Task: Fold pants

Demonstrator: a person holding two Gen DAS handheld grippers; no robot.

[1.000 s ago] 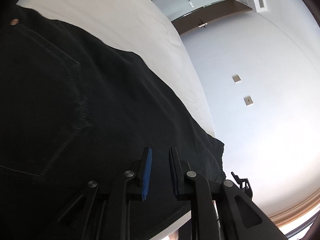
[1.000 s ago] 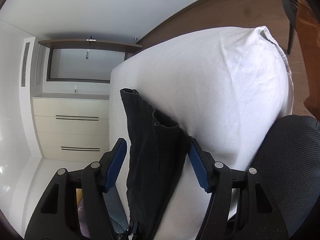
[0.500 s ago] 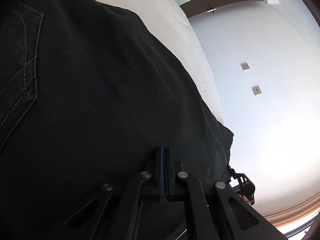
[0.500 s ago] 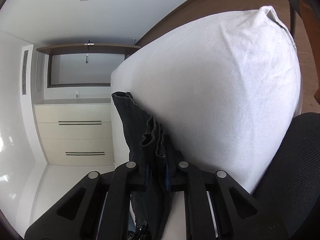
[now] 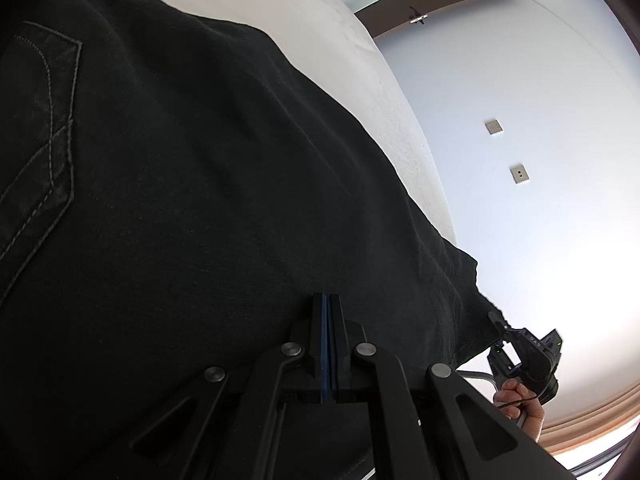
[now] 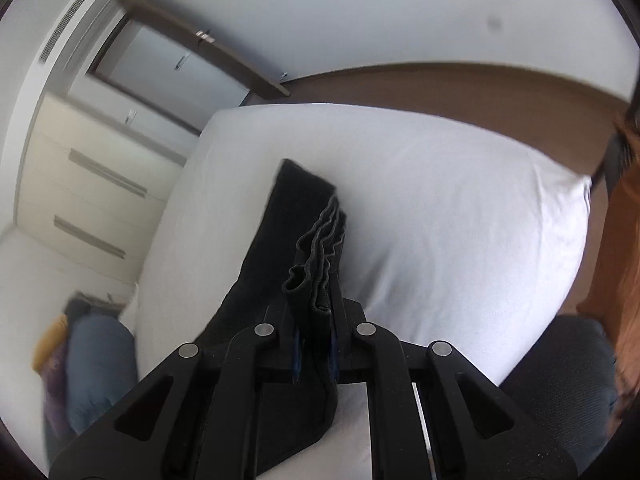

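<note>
Black pants [image 5: 192, 184] lie across the white bed [image 5: 320, 24] and fill most of the left wrist view; a stitched back pocket [image 5: 40, 128] shows at the left. My left gripper [image 5: 327, 304] is shut with its blue pads pressed together at the pants' near edge. In the right wrist view my right gripper [image 6: 314, 320] is shut on the bunched hem end of the pants [image 6: 316, 240], lifted off the bed [image 6: 460, 208]. The right gripper also shows at the pants' far corner in the left wrist view [image 5: 500, 324].
A cream dresser [image 6: 80, 168] and a dark-framed mirror stand past the bed's far side. A dark chair seat [image 6: 560, 380] and an orange wooden piece [image 6: 616, 240] sit at the right. A blue and yellow heap [image 6: 88, 360] lies at the left.
Both grippers went from open to shut on the pants. The right gripper has since lifted and swung with the hem, so its view now looks down the bed.
</note>
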